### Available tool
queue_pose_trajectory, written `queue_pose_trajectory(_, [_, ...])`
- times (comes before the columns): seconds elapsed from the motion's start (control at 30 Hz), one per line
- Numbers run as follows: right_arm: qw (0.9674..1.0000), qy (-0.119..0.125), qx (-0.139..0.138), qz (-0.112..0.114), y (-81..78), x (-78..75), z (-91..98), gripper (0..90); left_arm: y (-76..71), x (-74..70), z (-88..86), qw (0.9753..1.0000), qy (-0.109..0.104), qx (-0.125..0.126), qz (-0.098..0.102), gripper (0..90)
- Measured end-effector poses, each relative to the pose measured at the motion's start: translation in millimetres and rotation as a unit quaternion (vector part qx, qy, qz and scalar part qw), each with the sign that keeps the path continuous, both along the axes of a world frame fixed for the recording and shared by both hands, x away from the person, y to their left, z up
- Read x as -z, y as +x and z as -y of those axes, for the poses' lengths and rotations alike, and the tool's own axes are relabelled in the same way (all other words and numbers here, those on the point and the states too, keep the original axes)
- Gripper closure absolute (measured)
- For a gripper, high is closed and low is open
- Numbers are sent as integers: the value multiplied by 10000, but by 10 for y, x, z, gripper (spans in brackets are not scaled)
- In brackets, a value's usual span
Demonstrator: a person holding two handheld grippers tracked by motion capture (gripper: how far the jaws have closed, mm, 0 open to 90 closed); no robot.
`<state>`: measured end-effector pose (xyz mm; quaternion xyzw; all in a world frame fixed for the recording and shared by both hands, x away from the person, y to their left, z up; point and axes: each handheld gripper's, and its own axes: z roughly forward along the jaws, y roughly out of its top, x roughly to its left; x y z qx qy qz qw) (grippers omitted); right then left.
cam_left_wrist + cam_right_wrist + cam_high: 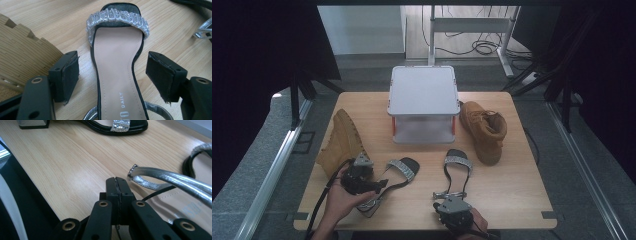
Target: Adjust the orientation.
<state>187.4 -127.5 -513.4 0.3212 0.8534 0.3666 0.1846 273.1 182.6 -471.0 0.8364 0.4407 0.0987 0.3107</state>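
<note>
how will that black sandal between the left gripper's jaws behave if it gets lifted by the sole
The sandal probably lifts easily: its sole looks thin and flat. The silver ankle strap will likely flop. The smooth insole may slip between the left gripper's open pads.

In the left gripper view, the lower edge cuts off the heel of the left sandal (pixel 117 75), and its insole print reads only partly. The left edge cuts the boot sole (pixel 22 57). In the high view, the left gripper (pixel 362 181) hides the same sandal's heel part. In the right gripper view, the right sandal's silver strap (pixel 172 178) leaves the picture at the right edge.
</note>
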Motion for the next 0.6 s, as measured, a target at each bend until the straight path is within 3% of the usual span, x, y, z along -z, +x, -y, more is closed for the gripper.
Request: queue_pose_trajectory(0.6, [9998,63,162,-130,-65,-6,226,897,9,22,11,10000,48,23,-38,270])
